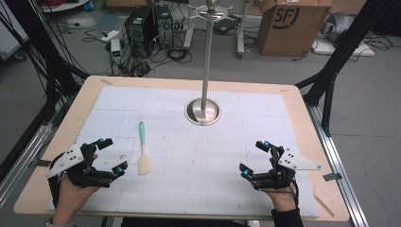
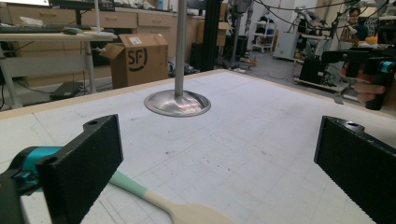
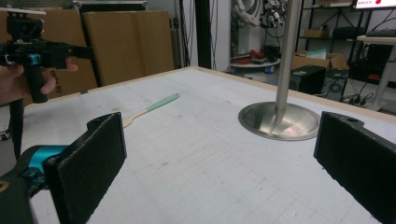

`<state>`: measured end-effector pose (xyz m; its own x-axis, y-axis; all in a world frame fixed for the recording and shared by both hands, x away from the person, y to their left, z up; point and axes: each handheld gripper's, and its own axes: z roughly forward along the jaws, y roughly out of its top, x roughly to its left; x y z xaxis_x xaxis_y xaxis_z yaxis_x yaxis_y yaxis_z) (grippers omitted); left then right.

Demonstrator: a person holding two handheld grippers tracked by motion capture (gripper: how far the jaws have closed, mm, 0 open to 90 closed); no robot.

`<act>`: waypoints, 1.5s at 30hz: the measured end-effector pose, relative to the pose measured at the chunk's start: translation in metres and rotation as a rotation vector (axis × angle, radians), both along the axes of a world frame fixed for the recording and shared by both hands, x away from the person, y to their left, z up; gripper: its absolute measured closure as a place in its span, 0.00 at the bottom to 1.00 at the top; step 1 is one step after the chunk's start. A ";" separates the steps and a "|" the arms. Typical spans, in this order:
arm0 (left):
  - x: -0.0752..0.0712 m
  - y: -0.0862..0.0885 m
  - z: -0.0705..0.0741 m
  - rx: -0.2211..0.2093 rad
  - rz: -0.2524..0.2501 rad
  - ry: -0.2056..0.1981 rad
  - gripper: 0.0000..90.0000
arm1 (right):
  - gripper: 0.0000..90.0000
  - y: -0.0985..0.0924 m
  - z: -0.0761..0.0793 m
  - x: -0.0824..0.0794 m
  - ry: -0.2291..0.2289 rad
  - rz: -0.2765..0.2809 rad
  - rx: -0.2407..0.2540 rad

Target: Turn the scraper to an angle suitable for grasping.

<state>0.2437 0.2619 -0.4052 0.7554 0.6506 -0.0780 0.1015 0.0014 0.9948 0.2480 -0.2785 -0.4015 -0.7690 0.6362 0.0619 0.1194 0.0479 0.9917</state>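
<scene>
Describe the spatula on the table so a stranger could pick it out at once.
Start at the metal stand rising from its round base on the white mat. Toward the person and a little left lies the spatula, just right of the left gripper. It is flat and loose, with a mint-green handle and a pale wooden blade.

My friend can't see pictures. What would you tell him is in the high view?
A wooden spatula with a mint-green handle lies on a white gridded mat, just right of the left gripper. The left and right gripper are both open and empty, each held in a person's hand. Behind stands a metal pole stand.
</scene>
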 end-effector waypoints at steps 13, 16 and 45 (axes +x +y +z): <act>0.002 0.003 0.000 -0.010 0.072 0.018 0.24 | 0.01 0.002 -0.002 0.000 0.015 0.007 -0.008; 0.005 0.004 0.000 0.000 0.101 0.026 0.39 | 0.01 0.004 -0.004 0.000 0.018 0.009 -0.010; 0.092 0.000 -0.015 0.171 0.257 0.303 1.00 | 0.01 0.004 -0.005 -0.004 0.030 0.056 -0.007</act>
<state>0.3361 0.2616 -0.4203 0.5268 0.8374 -0.1458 0.4068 -0.0978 0.9082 0.2435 -0.2747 -0.4067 -0.8012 0.5929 0.0807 0.1457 0.0625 0.9874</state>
